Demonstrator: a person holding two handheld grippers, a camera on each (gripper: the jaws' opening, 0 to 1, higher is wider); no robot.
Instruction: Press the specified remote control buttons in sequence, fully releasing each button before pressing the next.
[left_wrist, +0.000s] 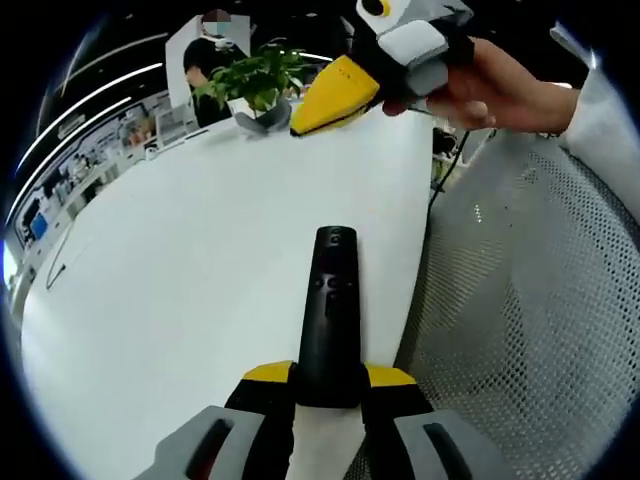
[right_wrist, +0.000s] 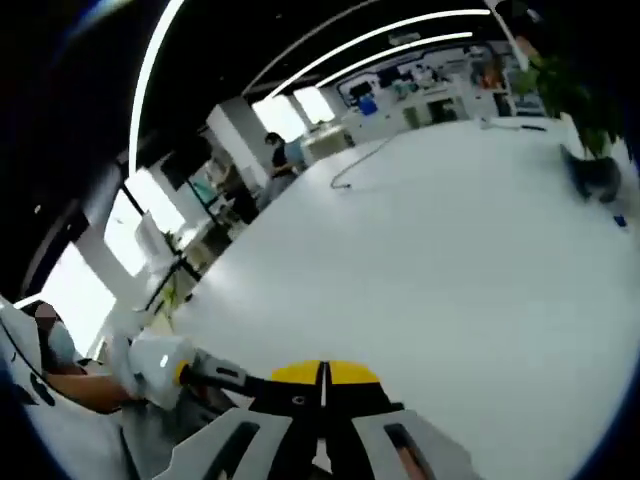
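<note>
Here, the black remote control (left_wrist: 328, 318) is being held by the left gripper (left_wrist: 328, 385), its near end pinched between the two yellow-tipped jaws and its length running straight ahead of them over the white table (left_wrist: 180, 280). Its buttons are facing up toward the camera, which I judge is deliberate: the grip is steadying the remote and keeping the button face open for a press from above. The remote is sitting near the table's edge, with a grey mesh surface (left_wrist: 530, 320) lying just beyond that edge.

The right gripper (left_wrist: 340, 95) is coming into the left gripper view well ahead of the remote, carried in a person's hand (left_wrist: 490, 85); its yellow jaws are looking pressed together into a single point, apart from the remote and touching nothing. In the right gripper view the same gripper (right_wrist: 324, 375) is showing its jaws meeting with only a thin seam between them, holding nothing, over bare table. Likely that closed tip is serving as the pressing finger.

A potted plant (left_wrist: 255, 80) is standing far ahead of the left tongs.
</note>
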